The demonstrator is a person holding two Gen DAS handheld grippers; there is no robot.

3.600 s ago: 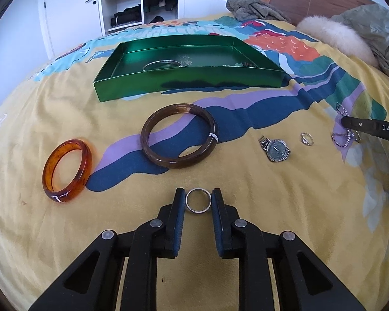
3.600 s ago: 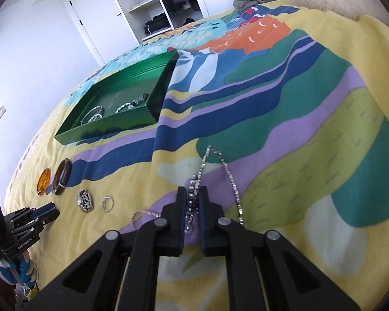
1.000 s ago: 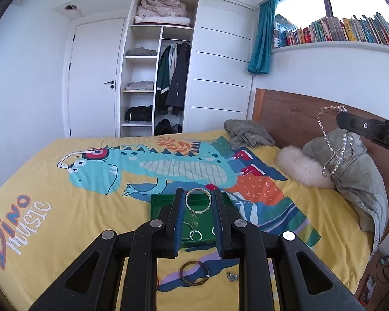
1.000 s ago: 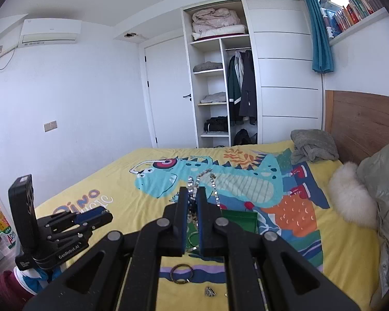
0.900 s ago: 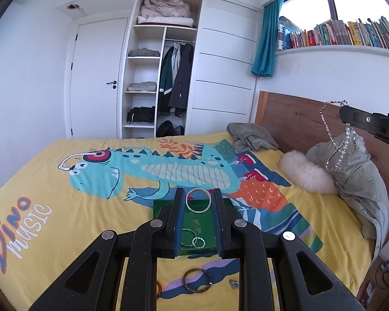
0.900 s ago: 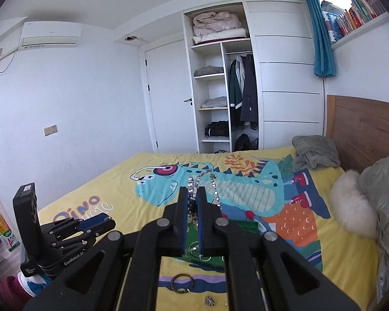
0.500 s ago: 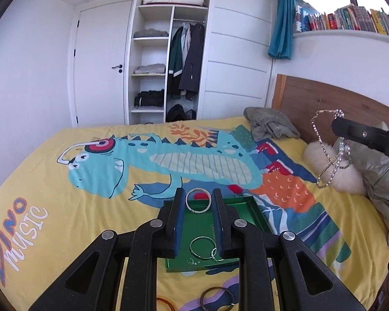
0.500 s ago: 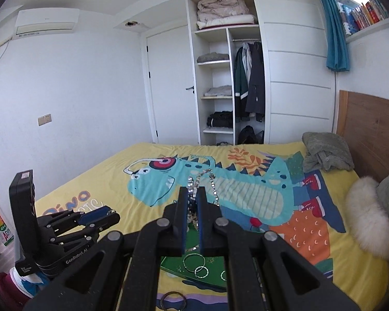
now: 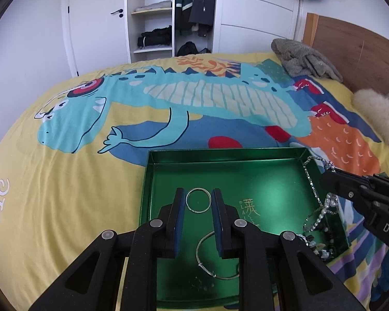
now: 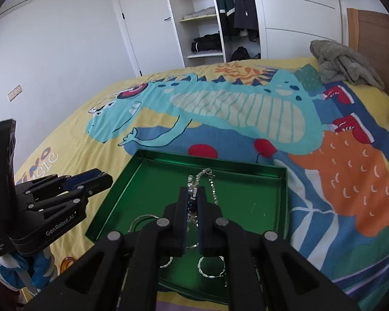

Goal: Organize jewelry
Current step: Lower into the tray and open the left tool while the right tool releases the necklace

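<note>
The bed under me wore a yellow dinosaur cover — on it sat the green tray, a gray towel near the headboard, and a white furry cushion.

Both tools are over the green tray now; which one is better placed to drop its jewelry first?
Probably the left tool: its thin silver ring sits over bare floor of the green metal tray. The right tool's rhinestone chain necklace dangles near the tray's right wall.

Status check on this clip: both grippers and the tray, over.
Left gripper shut on silver ring, over green tray. Right gripper shut on rhinestone necklace, also over tray. Nothing blocking.
</note>
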